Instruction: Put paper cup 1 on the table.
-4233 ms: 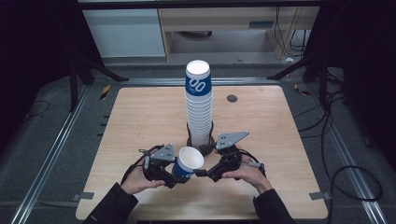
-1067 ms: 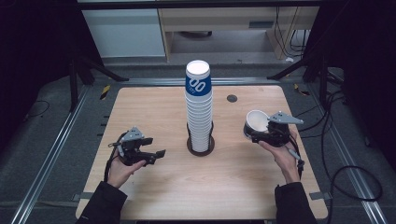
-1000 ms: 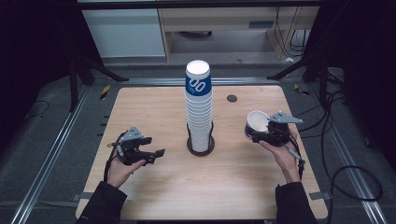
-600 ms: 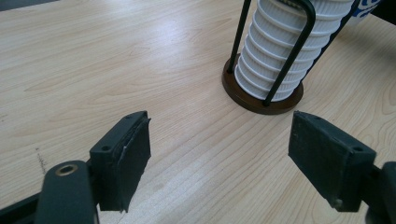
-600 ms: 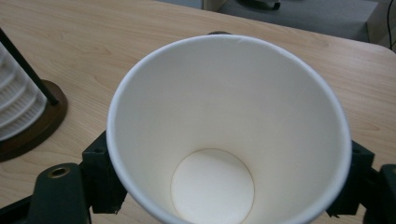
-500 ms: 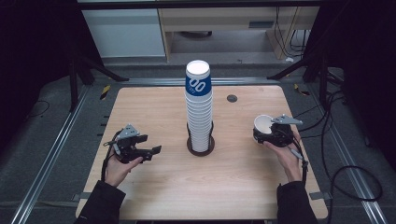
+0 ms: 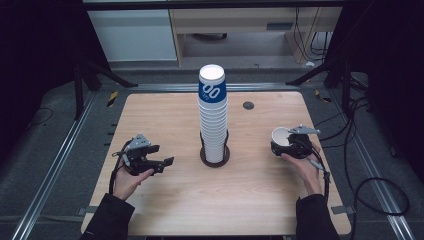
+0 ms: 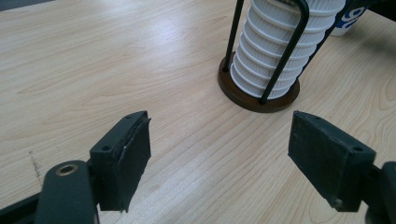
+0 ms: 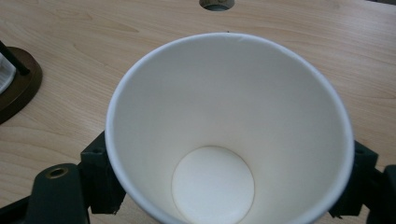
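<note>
While the right gripper (image 7: 283, 145) brackets the paper cup (image 7: 280, 136), its jaws have just been opening with the cup between them. In the right gripper view the flared rim hides both pads, so we cannot tell whether they press on the wall or have let go.

Cup status: upright, mouth up, long axis vertical. It sits square between the right jaws, and its base looks to be down on the table (image 7: 165, 115), though we cannot see the contact itself. Inside is white and empty.

The left gripper (image 7: 161, 155) has its jaws wide apart with nothing between them, only bare wood below. From those jaws the cup stack (image 7: 213, 120) lies ahead and off to the right, near but not touching. It stands vertical in the wire holder (image 8: 299, 46) on a dark round base (image 7: 215, 156). The top cup carries a blue band.

Our read is that this is the release step, with one cup pulled and being parked to the right of the stack. What matters for the next move is that the cup axis runs straight up through the right jaws' gap. Backing out should go along the jaws' own line, level and away from the cup. Any sideways drift would catch the wall and tip it. For the next pull the left jaws are the nearer pair, and they already point at the stack.
</note>
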Tool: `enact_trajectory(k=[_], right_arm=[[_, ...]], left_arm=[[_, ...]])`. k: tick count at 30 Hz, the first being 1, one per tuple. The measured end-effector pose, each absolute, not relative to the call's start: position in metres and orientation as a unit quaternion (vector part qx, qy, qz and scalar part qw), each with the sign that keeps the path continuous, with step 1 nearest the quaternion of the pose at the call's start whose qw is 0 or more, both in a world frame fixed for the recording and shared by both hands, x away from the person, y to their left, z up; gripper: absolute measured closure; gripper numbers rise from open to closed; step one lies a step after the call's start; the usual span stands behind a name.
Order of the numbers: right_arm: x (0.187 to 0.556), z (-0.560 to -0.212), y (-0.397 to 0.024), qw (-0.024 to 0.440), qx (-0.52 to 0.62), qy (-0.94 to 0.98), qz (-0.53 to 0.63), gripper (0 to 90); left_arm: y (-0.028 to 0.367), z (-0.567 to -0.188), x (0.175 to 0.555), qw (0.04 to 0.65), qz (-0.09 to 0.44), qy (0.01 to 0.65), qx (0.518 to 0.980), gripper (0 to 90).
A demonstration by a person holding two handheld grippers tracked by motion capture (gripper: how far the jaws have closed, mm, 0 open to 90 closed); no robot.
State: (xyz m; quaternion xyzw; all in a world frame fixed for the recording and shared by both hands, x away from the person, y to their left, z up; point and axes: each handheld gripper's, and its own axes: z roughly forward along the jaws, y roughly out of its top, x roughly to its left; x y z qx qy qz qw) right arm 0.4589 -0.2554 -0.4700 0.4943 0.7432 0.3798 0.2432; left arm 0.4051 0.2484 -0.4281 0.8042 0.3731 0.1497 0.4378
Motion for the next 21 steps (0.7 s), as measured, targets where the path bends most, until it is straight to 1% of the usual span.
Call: enact_trajectory(k=[3,6,12,21], right_arm=[[0.459,-0.471,-0.255,0.245,0.492,0.746,0.377,17.4],[0.460,-0.470,-0.256,0.244,0.492,0.745,0.379,12.0],[0.456,-0.463,-0.257,0.249,0.488,0.736,0.397,7.1],[0.449,-0.446,-0.260,0.265,0.484,0.712,0.434,6.8]], left_arm=[[0.248,-0.428,0.405,0.437,0.149,0.373,0.805,20.6],[0.249,-0.428,0.405,0.438,0.149,0.372,0.805,20.6],[0.249,-0.426,0.404,0.439,0.150,0.372,0.804,20.5],[0.252,-0.425,0.404,0.441,0.150,0.374,0.802,20.5]])
